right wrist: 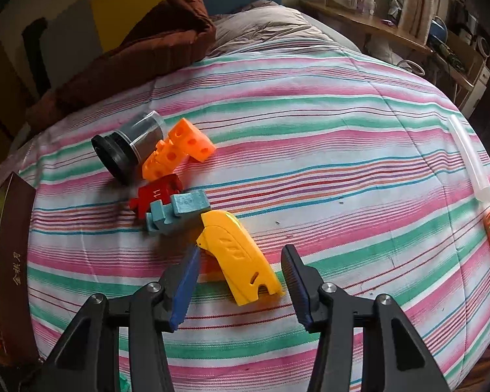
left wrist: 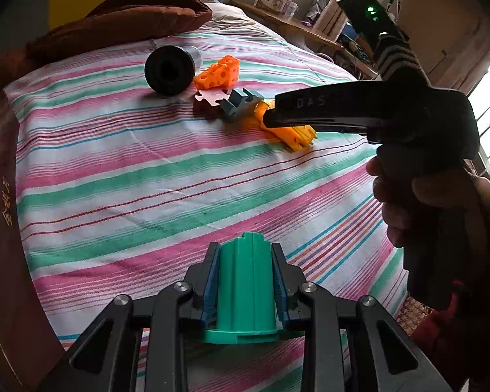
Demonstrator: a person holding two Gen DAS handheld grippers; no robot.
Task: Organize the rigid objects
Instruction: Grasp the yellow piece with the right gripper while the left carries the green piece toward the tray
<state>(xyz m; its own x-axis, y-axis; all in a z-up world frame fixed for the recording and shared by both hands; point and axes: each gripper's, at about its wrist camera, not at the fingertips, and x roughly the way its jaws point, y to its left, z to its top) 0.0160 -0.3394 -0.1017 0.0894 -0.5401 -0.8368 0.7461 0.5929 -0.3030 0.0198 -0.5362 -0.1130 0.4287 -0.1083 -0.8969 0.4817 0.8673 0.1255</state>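
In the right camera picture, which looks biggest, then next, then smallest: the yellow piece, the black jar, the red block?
1. yellow piece, though it lies nearest the camera
2. black jar
3. red block, partly hidden

On the bedsheet (right wrist: 310, 150) a row of pieces runs from far left toward the near middle: a jar (right wrist: 127, 145) on its side, a holed block (right wrist: 176, 152) touching its right, then a numbered piece (right wrist: 156, 192), a notched block (right wrist: 176, 210) and a curved shell (right wrist: 238, 254) nearest. A quilt (right wrist: 140, 55) lies behind them.
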